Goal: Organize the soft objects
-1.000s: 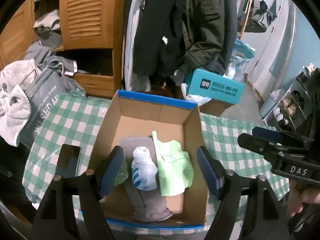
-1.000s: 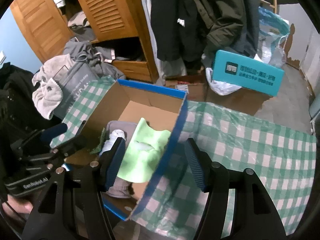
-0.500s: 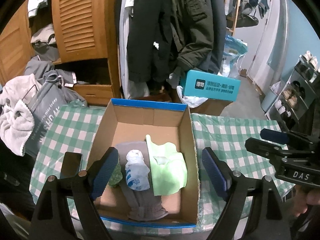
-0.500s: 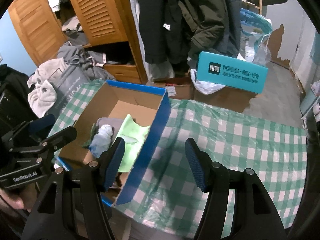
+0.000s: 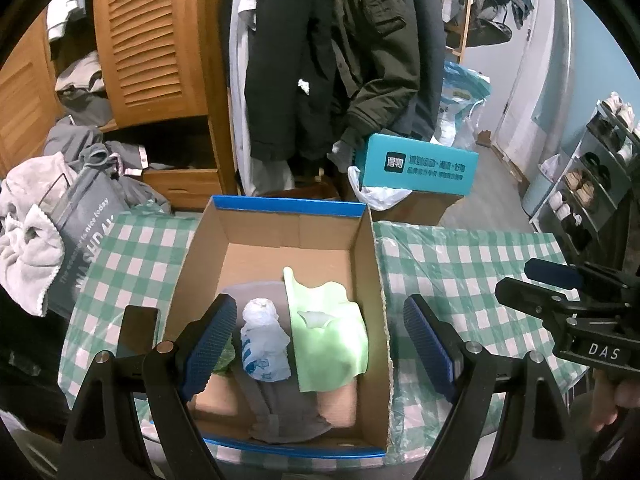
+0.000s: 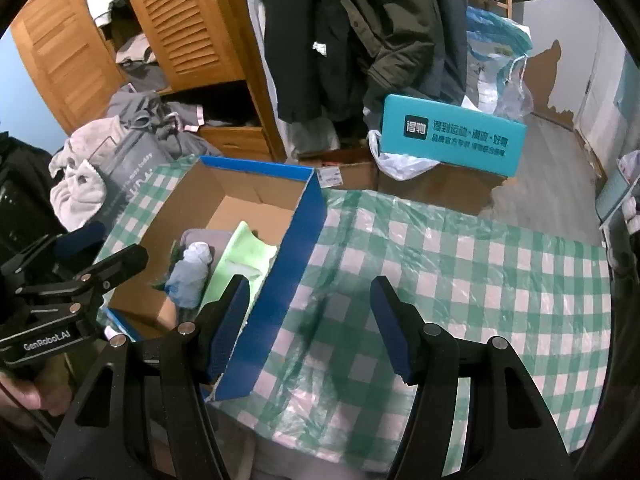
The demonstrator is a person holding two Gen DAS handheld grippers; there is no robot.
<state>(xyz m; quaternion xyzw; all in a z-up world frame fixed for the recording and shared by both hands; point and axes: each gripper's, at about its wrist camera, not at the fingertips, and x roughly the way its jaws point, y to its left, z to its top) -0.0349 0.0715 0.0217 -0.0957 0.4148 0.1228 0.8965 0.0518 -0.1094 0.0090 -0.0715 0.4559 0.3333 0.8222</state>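
Observation:
An open cardboard box with blue edges stands on the green checked tablecloth. Inside lie a light green cloth, a white and blue bundle, a grey garment and a dark green item at the left wall. My left gripper is open and empty, held above the box's near end. My right gripper is open and empty, above the tablecloth just right of the box's blue side wall.
The checked table extends right of the box. A black phone-like slab lies left of the box. A grey bag and pale towel hang at the left. A teal box, coats and a wooden wardrobe stand behind.
Both grippers have pulled back and risen from the box, so it looks smaller and farther. The right gripper has shifted right, off the box and over the tablecloth. Box contents have not moved.

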